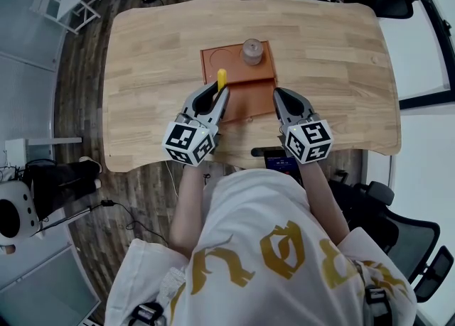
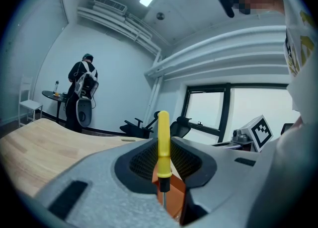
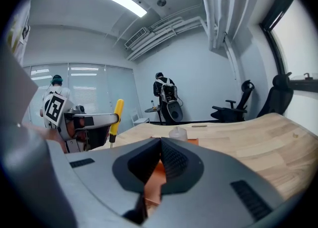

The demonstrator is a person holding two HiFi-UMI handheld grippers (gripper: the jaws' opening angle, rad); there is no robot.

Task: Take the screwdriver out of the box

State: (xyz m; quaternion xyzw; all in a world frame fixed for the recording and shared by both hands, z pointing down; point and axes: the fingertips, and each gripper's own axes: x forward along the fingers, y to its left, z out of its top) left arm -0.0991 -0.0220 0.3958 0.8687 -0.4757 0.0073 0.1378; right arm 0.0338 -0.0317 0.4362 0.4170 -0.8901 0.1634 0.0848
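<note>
A yellow-handled screwdriver [image 1: 222, 77] stands upright, clamped in my left gripper [image 1: 221, 94], lifted over the left side of the orange box [image 1: 242, 97]. In the left gripper view the screwdriver handle [image 2: 163, 145] rises between the jaws, and its thin metal shaft points down toward the orange box [image 2: 173, 195]. My right gripper [image 1: 279, 96] is shut with nothing in it, hovering at the box's right edge. From the right gripper view the screwdriver [image 3: 117, 115] shows at the left, and the box [image 3: 158, 176] lies just past the shut jaws.
A small clear jar [image 1: 252, 52] stands on the flat orange lid [image 1: 213, 64] behind the box. The wooden table [image 1: 334, 55] has a cutout at its near edge. Office chairs [image 3: 233, 107] and a person [image 3: 163, 91] stand beyond the table.
</note>
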